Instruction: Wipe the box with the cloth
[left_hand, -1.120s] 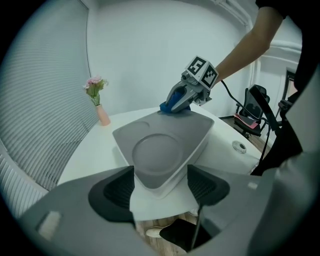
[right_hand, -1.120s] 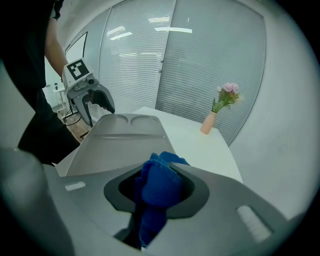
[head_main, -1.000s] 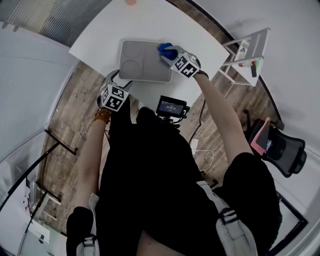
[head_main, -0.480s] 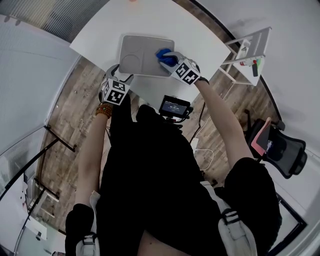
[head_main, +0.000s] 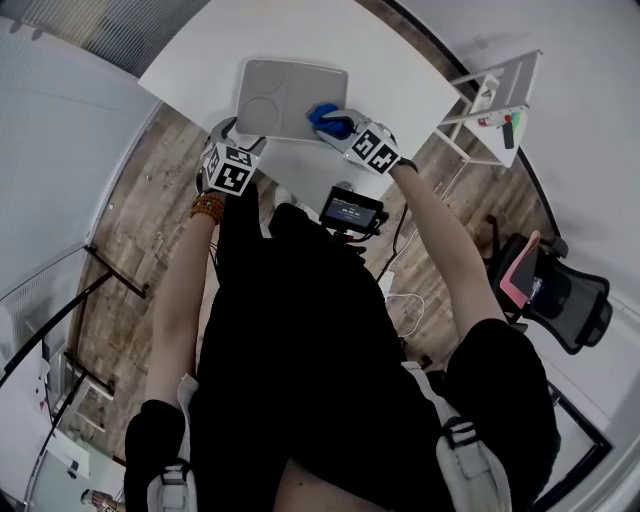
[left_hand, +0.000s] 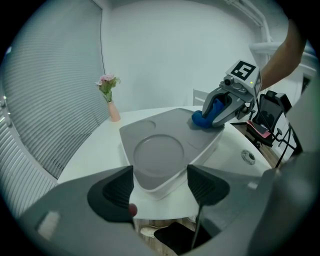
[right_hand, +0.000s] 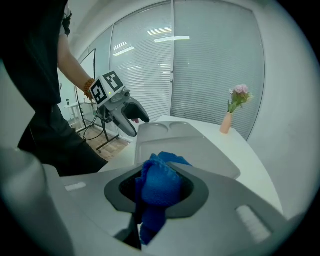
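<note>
A flat grey plastic box (head_main: 285, 90) with a round recess and shallow compartments in its top lies on the white surface (head_main: 395, 70), close to the edge nearest the person. The right gripper (head_main: 335, 125) has its 2 fingers clenched on a bunched blue cloth (head_main: 325, 116), which rests on the box's top at the corner nearest the person's right side. The left gripper (head_main: 234, 140) sits at the box's opposite near corner, by the surface's edge; its 2 fingers (left_hand: 111, 192) stand apart, released, with that corner of the box showing between them, and neither pad presses on it. A slim pink vase of flowers (left_hand: 113, 111) stands toward the surface's far edge, well apart from the box.
</note>
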